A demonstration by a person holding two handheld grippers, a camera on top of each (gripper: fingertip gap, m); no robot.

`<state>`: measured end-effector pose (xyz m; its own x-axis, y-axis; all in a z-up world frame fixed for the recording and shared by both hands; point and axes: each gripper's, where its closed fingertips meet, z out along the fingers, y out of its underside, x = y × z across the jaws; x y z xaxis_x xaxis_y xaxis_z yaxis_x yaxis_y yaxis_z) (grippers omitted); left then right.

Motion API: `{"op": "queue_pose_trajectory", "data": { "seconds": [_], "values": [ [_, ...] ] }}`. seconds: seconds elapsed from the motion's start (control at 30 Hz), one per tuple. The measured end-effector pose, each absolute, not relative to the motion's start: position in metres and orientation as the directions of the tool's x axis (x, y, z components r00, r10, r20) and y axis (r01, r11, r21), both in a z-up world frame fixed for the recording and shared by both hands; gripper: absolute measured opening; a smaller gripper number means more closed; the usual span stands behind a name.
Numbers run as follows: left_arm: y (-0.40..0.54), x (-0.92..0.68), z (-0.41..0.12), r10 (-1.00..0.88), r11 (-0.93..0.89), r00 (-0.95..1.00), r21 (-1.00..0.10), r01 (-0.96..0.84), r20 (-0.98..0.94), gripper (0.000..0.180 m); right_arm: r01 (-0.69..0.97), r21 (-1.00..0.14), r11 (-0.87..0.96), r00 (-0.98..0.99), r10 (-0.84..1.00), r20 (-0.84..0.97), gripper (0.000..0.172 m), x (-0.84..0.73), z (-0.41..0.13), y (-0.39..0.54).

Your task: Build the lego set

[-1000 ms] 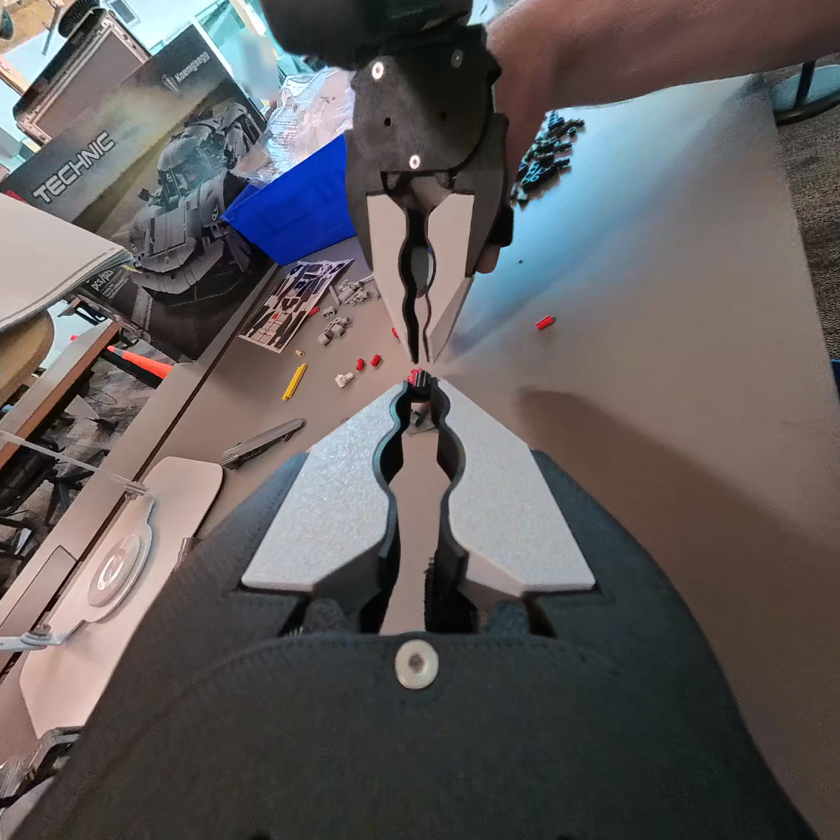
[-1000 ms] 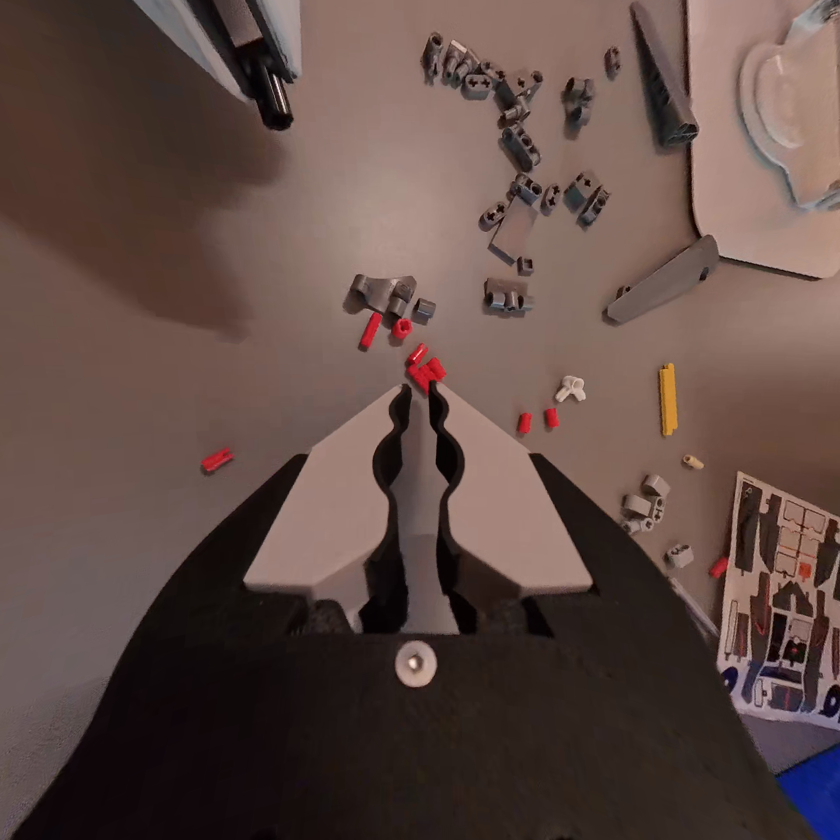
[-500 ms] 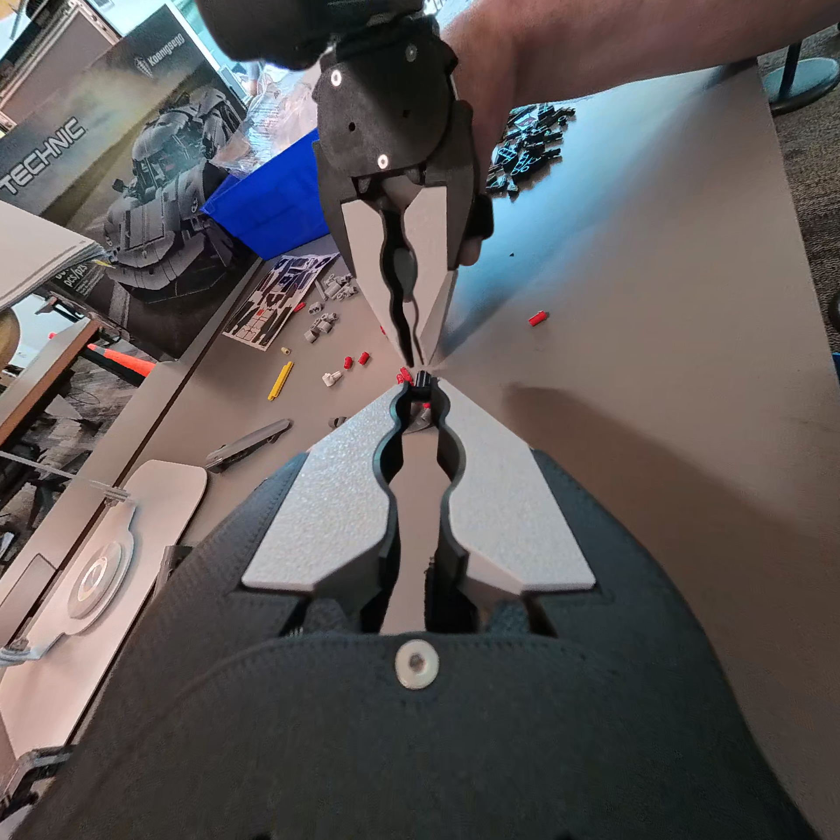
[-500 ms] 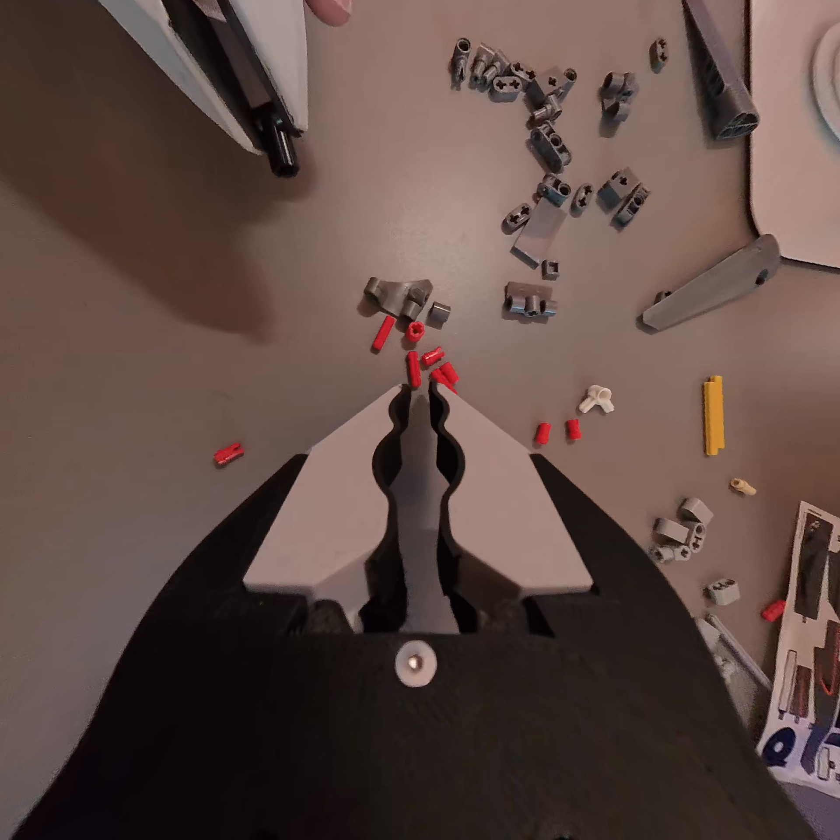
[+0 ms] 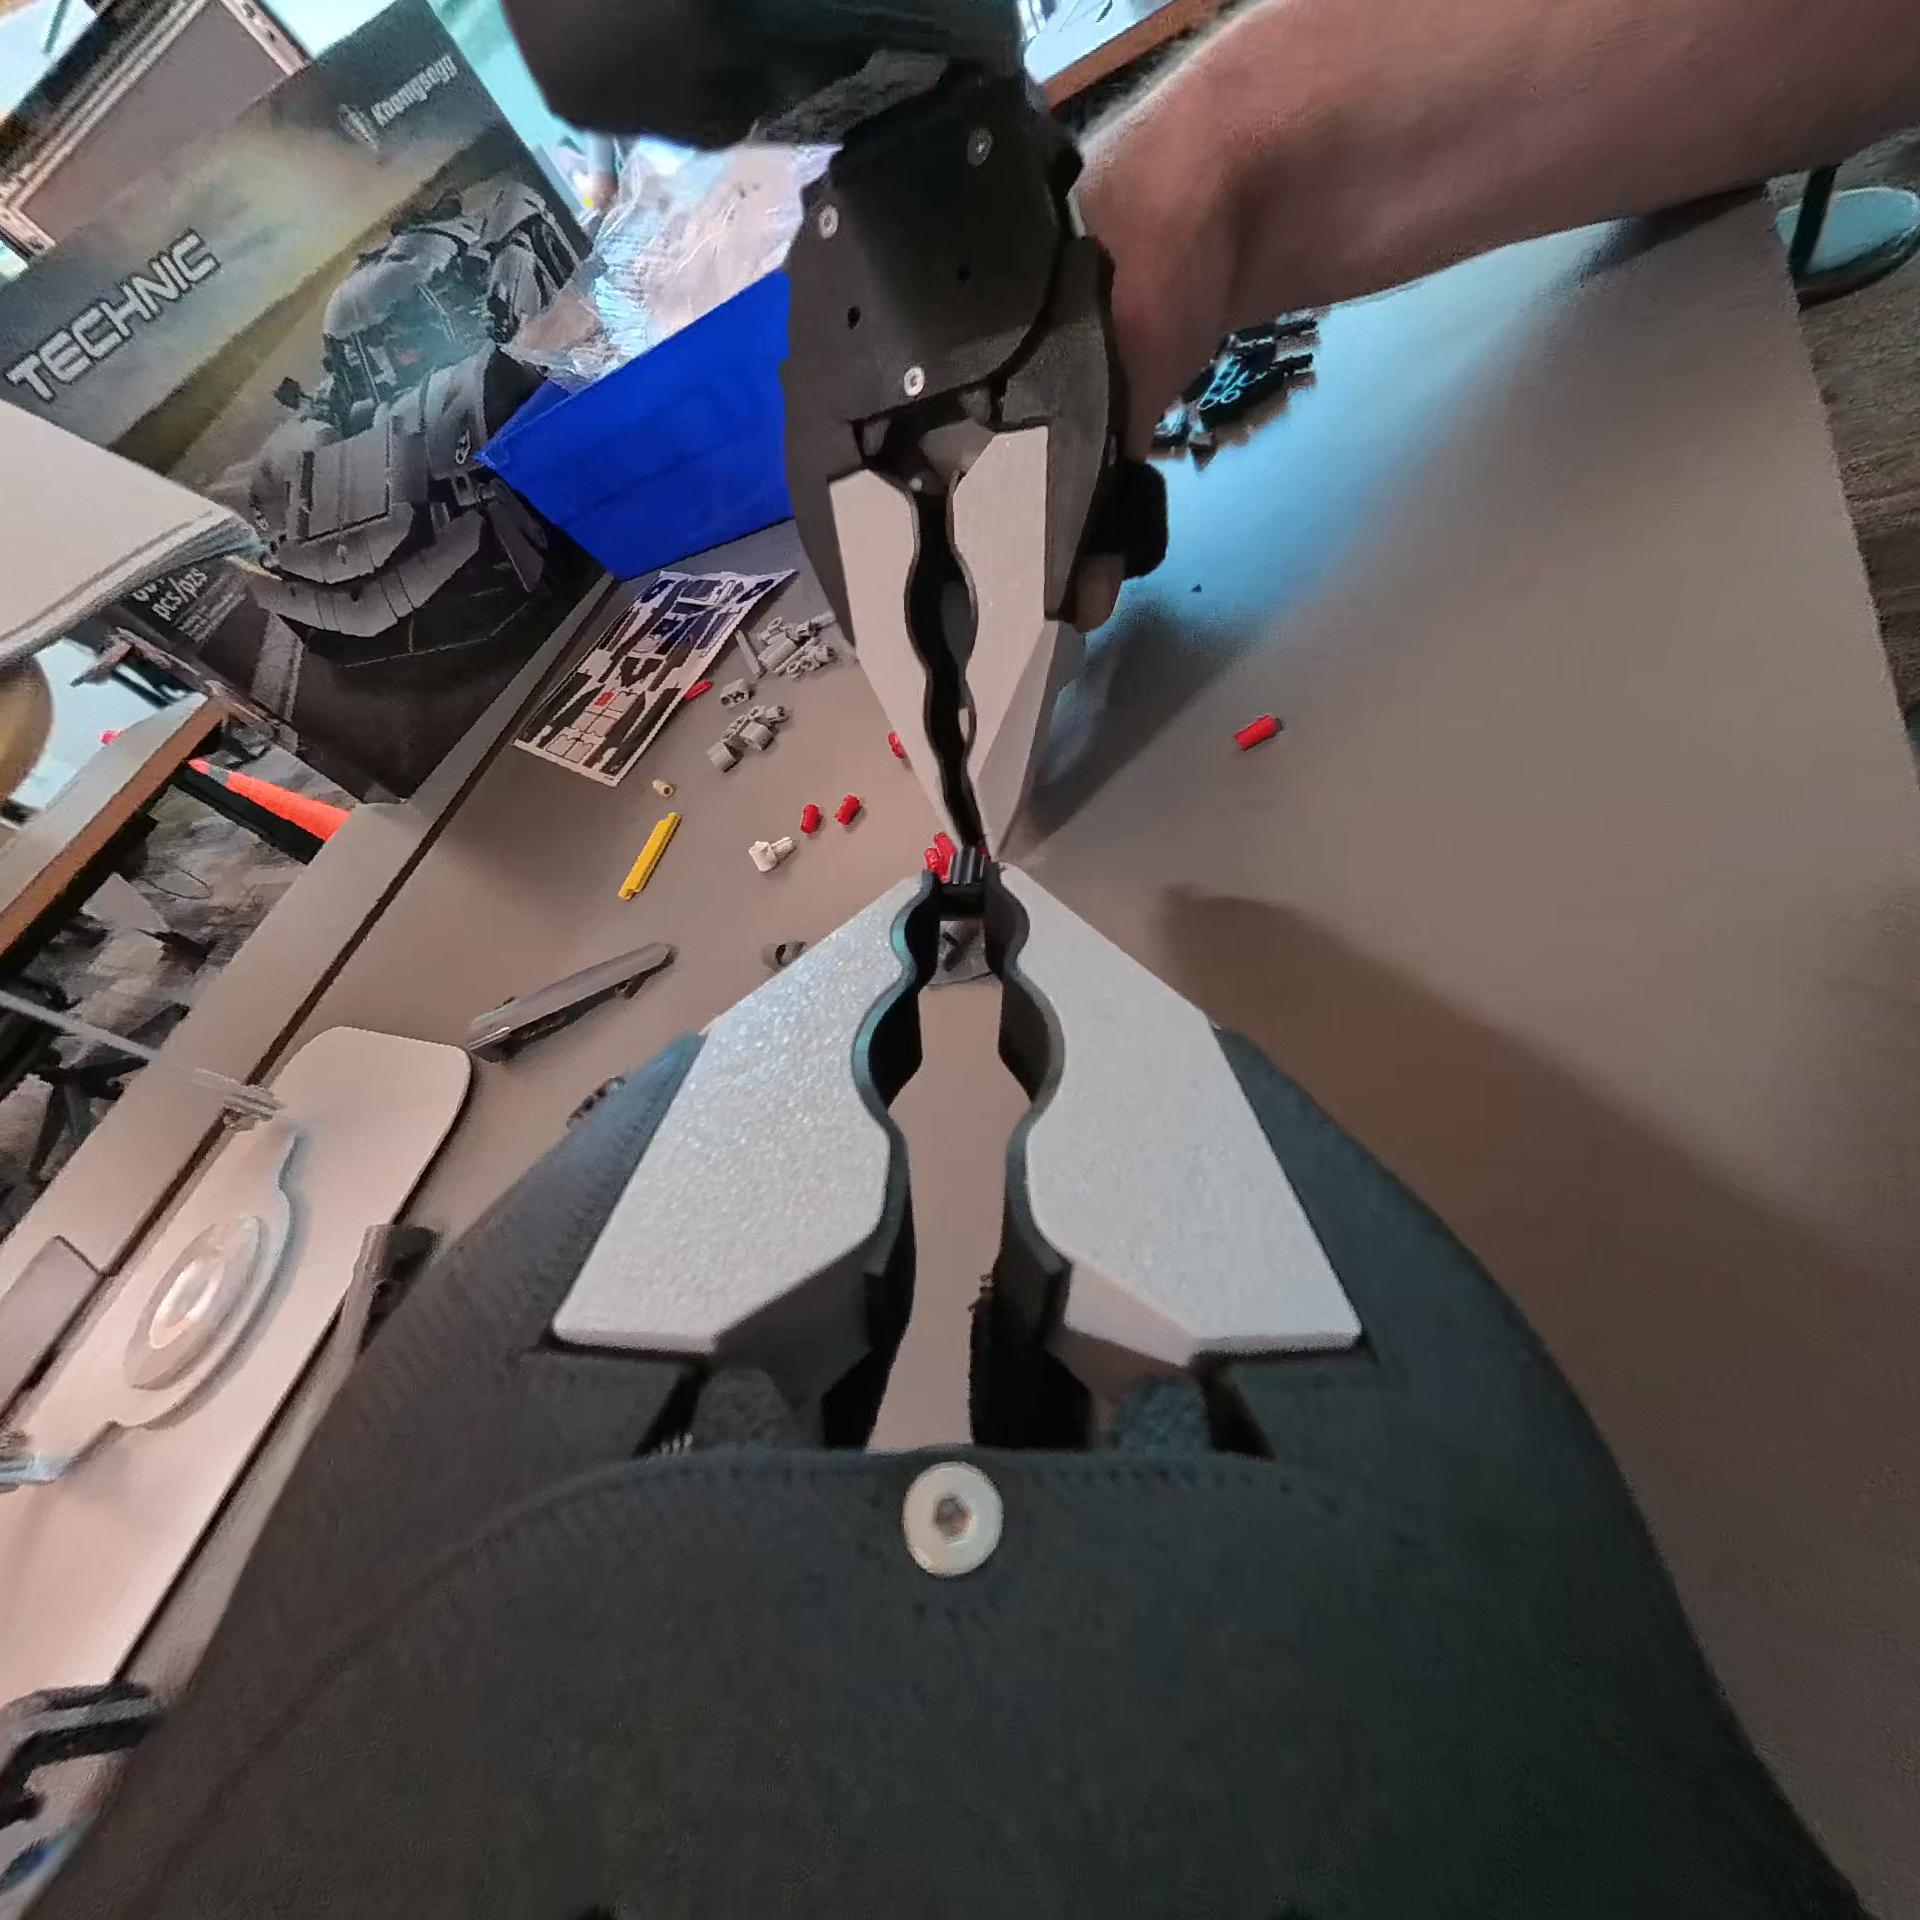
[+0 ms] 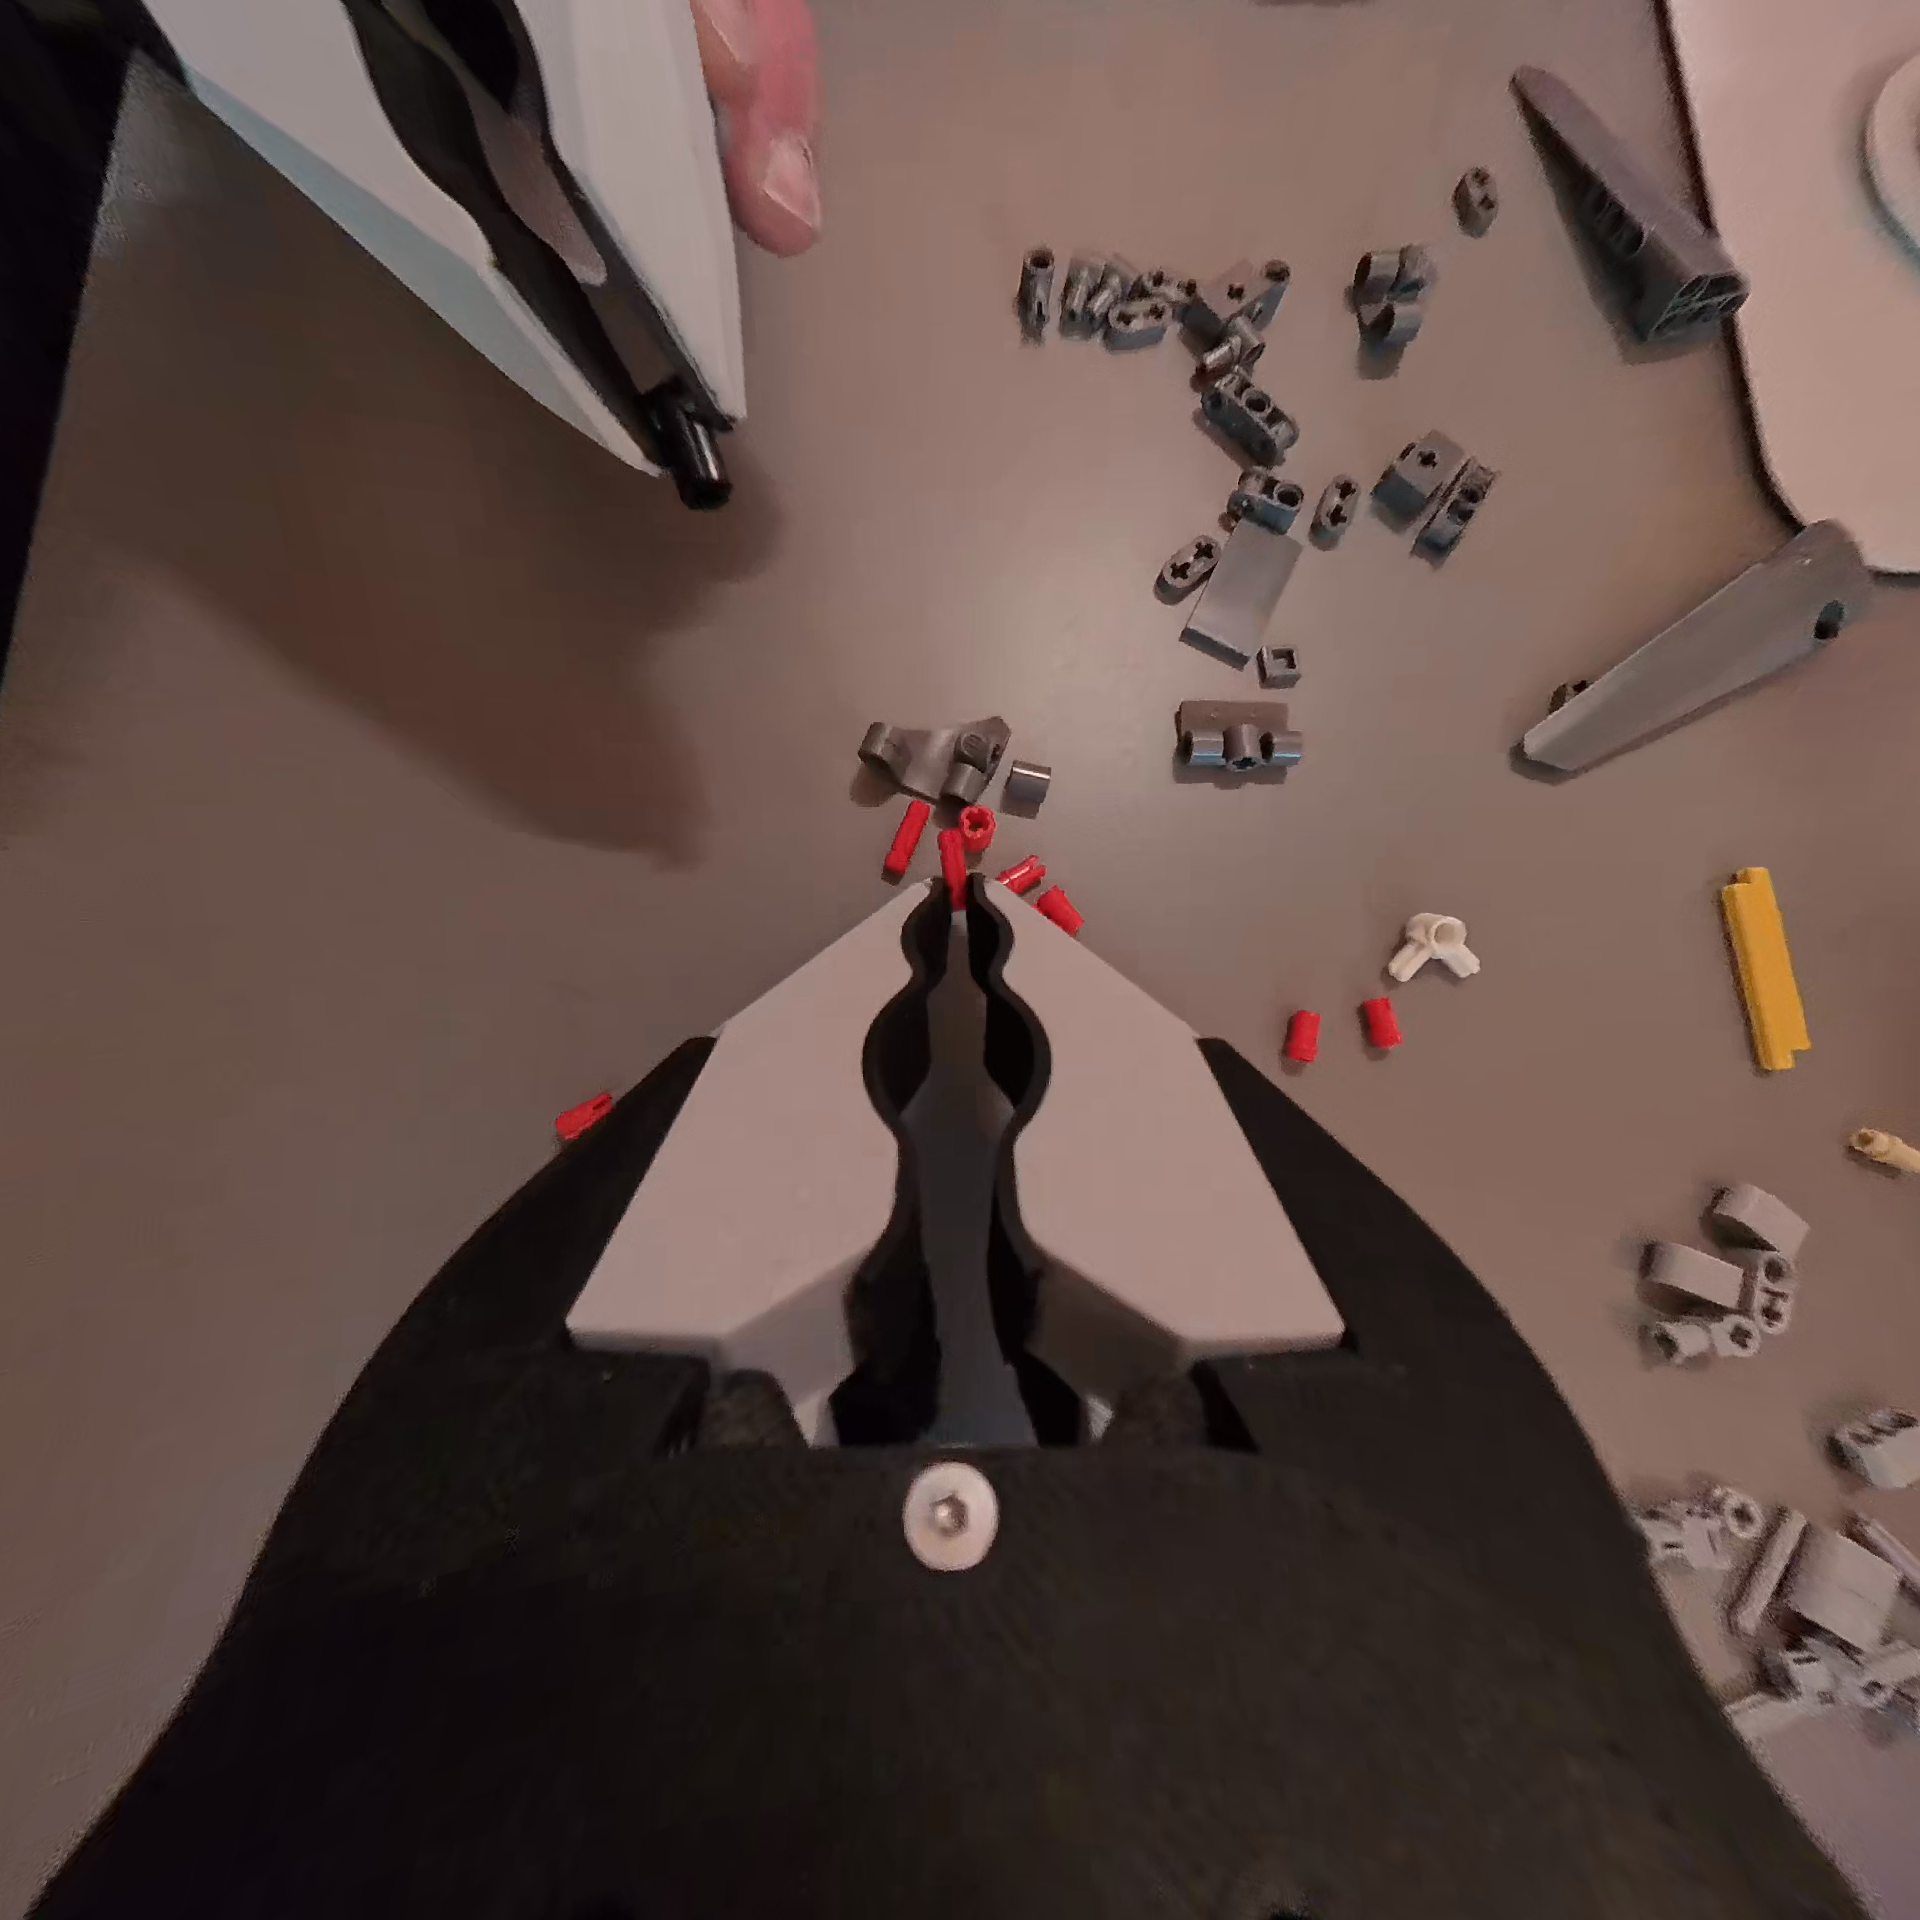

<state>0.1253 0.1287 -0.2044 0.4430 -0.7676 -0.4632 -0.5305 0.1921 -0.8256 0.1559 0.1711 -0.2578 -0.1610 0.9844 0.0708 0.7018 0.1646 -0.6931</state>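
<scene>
A black pin (image 5: 964,868) is clamped in the left fingers (image 5: 935,904), kept clear of the counter (image 5: 1455,831), while a red pin (image 6: 952,862) is pinched lengthwise at the right fingers' (image 6: 930,914) tips, other red pins (image 6: 1039,894) beside.

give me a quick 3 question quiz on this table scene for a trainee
1. Fill in: the left gripper pinches a small ____ piece at its fingertips.
2. True or false: the yellow bar lies on the table, outside the blue bin.
3. The tips of the right gripper are nearest to: A) the cluster of red pins; B) the yellow bar; C) the blue bin.

Key: 1. black. 2. true. 3. A.
</scene>
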Motion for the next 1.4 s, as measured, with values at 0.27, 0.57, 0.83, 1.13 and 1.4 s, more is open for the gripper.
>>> {"op": "queue_pose_trajectory", "data": {
  "seconds": [0.27,0.57,0.83,1.13,1.4],
  "values": [
    [0.137,0.122,-0.196,-0.805,0.093,0.502,-0.903,-0.419,-0.316,0.006,0.54,-0.784,0.306,-0.184,0.952,0.245,0.0,0.14,-0.213,0.152],
    [0.134,0.124,-0.167,-0.883,-0.038,0.468,-0.99,-0.134,-0.029,0.005,0.435,-0.733,0.524,-0.1,0.837,0.539,0.0,0.13,-0.172,0.144],
    [0.136,0.124,-0.159,-0.888,-0.06,0.46,-0.995,-0.075,0.019,0.005,0.425,-0.69,0.585,-0.053,0.778,0.627,0.0,0.129,-0.162,0.142],
    [0.14,0.12,-0.165,-0.869,-0.047,0.494,-0.989,-0.142,-0.03,0.005,0.454,-0.741,0.495,-0.016,0.836,0.548,0.0,0.144,-0.163,0.162],
    [0.149,0.106,-0.17,-0.836,-0.057,0.546,-0.983,-0.174,-0.048,0.005,0.608,-0.736,0.297,-0.056,0.941,0.334,0.004,0.17,-0.202,0.188]
  ]
}}
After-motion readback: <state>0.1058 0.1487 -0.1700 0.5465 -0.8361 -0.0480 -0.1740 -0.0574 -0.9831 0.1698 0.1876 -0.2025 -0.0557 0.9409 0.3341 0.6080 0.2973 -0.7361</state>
